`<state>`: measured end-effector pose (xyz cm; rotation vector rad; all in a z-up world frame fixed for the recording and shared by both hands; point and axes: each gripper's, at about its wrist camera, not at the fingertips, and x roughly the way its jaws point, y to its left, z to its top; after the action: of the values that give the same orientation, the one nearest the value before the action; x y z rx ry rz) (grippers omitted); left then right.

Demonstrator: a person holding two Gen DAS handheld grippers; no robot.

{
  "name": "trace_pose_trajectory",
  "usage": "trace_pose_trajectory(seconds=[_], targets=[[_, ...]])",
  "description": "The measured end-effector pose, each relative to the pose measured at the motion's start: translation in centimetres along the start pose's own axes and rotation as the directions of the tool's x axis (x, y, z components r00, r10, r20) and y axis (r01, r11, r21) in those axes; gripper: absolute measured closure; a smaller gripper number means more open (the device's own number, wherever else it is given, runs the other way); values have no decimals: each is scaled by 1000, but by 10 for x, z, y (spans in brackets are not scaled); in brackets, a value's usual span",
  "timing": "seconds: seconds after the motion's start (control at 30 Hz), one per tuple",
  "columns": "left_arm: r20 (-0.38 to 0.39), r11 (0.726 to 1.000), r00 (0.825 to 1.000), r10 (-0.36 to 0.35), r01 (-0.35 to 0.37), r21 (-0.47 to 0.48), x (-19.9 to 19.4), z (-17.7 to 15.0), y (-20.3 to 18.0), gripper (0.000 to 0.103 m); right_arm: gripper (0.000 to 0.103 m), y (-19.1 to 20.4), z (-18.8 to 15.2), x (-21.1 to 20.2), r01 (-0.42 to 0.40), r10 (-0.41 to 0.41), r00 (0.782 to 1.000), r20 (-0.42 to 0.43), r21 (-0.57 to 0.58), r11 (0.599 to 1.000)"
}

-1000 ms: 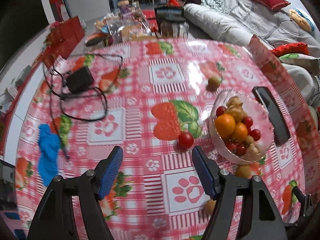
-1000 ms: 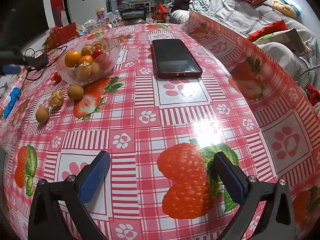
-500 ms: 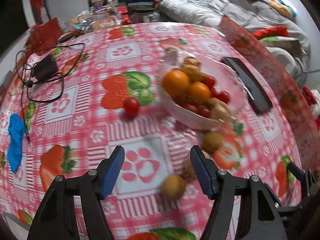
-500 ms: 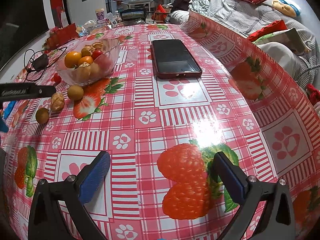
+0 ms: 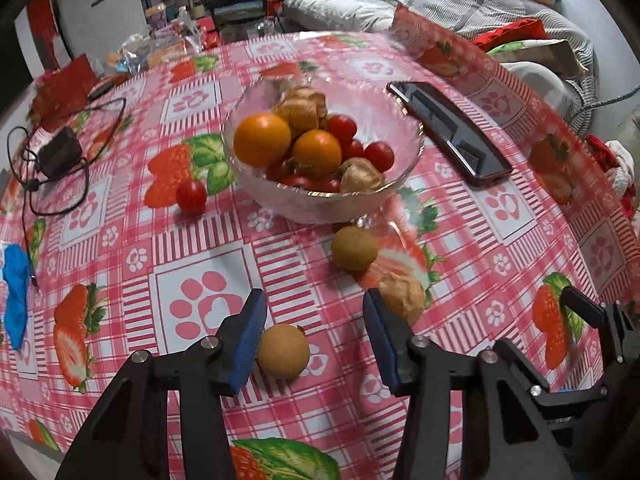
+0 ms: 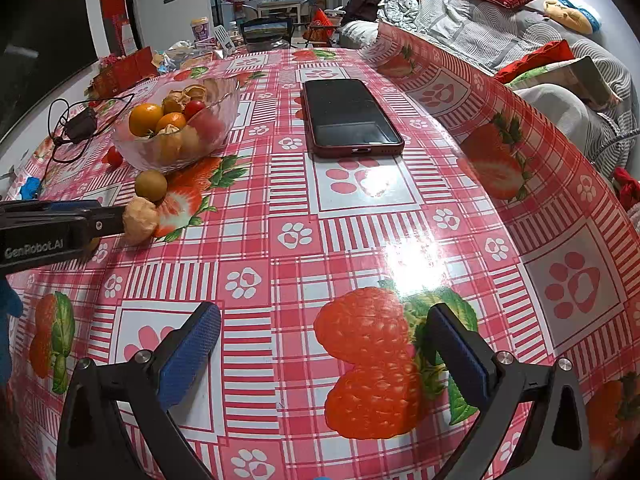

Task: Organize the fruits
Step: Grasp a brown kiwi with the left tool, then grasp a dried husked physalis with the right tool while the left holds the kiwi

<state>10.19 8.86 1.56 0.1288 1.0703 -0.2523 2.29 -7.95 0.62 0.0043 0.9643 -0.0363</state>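
left gripper (image 5: 314, 336): jaws closing, round brown fruit (image 5: 283, 351) between, touching one pad (not clamped)
right gripper (image 6: 320, 356): jaws apart, empty

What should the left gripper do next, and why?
Probably finish closing on the round tan fruit. The left gripper has just been closing; the fruit lies between its jaws, beside one pad, the other still apart. Then it belongs in the glass bowl.

A dark phone (image 6: 350, 118) in a red case lies flat on the tabletop (image 6: 360, 240), which wears a red checked strawberry cloth. A black charger (image 5: 60, 152) with looped cable sits apart, near a blue cloth (image 5: 16, 292).
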Motion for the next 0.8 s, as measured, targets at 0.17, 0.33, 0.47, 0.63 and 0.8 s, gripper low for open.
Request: trace_pose_trajectory(seconds=[0.17,0.33,0.47,0.63,0.8], targets=[[-29,998,998,57,-58,-26,8,-5,11,49,0,0,0,0,0,0,1000,0,0,1000],[-13,997,999,49,-50,-54,6,-9,18,50,0,0,0,0,0,0,1000,0,0,1000],[1,998,999,52,-52,-45,1,-14,12,76,0,0,0,0,0,0,1000,0,0,1000],[12,998,999,47,-47,-31,-9,-31,8,76,0,0,0,0,0,0,1000,0,0,1000],[14,996,998,68,-66,-65,-29,-66,11,76,0,0,0,0,0,0,1000,0,0,1000]])
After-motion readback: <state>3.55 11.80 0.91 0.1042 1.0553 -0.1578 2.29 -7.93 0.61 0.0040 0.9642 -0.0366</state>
